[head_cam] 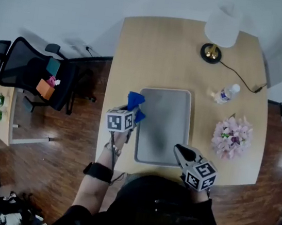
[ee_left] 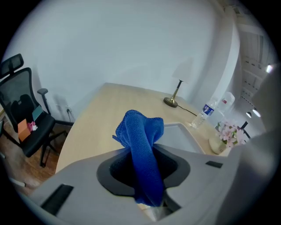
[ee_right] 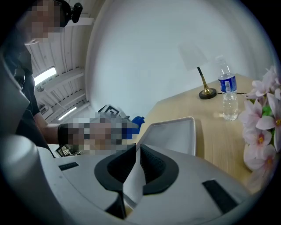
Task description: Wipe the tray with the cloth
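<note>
Tray point(head_cam: 163, 123) sits flat on the table point(head_cam: 138, 57), right gripper point(head_cam: 180, 151) pinched on its near rim, I'd guess to stop sliding, while the left gripper point(head_cam: 134, 118) clamps the bunched blue cloth point(head_cam: 134, 102) by the tray's left edge, ready to wipe.

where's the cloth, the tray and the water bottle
cloth point(ee_left: 141, 132): left gripper view, its bunched upper fold
tray point(head_cam: 163, 122): head view, bare middle of its floor
water bottle point(head_cam: 226, 94): head view, its body
</note>
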